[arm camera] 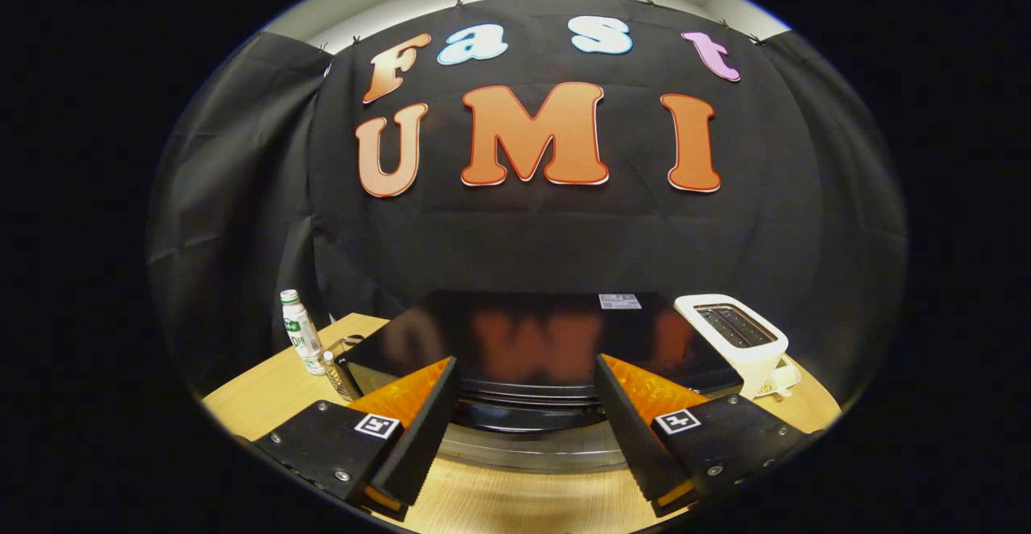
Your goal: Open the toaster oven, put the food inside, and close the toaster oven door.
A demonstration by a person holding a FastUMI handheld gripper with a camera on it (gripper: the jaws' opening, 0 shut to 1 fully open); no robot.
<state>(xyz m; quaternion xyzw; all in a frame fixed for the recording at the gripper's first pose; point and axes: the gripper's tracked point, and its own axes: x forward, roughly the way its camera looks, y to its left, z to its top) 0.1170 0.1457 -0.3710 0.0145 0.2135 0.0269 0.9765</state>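
Note:
A black toaster oven (532,341) with a glossy top stands on the wooden table, just ahead of my fingers. Its front edge and a shiny metal handle bar (532,445) run across the gap between the fingers, below the oven's top. My gripper (527,373) is open, its two fingers spread wide on either side of the oven's front, pressing on nothing. I look down over the oven's top from slightly above. The door's face is hidden from here, and I see no food.
A white slot toaster (737,341) stands right of the oven on a small tray. A white bottle with a green label (300,331) and a small clear container (334,373) stand to the oven's left. The wooden table (266,397) spreads beneath.

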